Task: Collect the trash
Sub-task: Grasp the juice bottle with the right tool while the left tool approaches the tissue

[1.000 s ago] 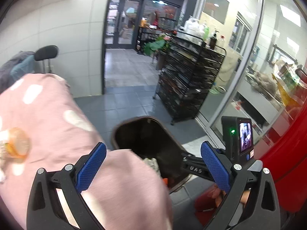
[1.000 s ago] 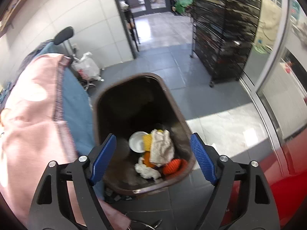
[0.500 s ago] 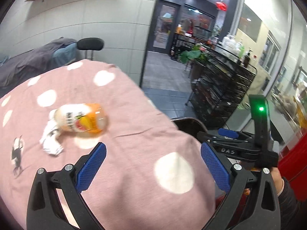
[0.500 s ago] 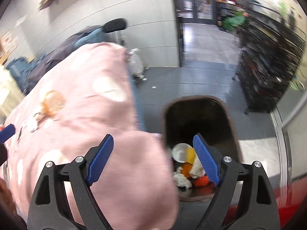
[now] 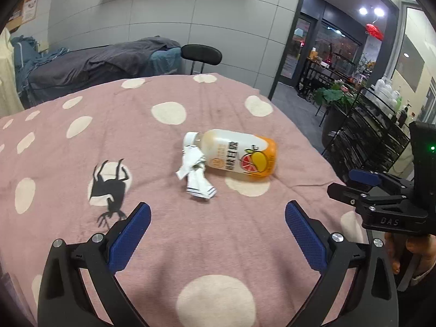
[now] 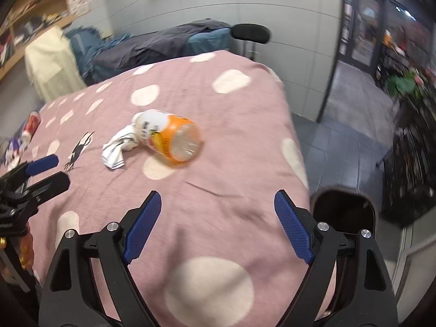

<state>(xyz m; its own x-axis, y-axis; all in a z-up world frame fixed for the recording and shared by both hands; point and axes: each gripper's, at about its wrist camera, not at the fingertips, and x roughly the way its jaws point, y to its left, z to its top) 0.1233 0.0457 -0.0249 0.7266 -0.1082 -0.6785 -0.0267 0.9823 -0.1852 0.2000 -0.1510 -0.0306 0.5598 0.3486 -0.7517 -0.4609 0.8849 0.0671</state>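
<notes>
Bare blanket (image 5: 169, 245) ahead of claws; bottle (image 5: 239, 154), wrapper (image 5: 194, 174) mid-bed.

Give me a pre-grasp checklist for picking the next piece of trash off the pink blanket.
1. Left hand-held gripper open and empty: ok.
2. Right hand-held gripper open and empty: ok.
3. Bottle reachable, lying on its side on the blanket, nothing on top: ok.
4. Crumpled white wrapper separate from the bottle: not ok, it lies against the bottle's neck.
5. Bin open beside the blanket's edge: ok.
6. Bottle empty and capped: cannot tell.
</notes>
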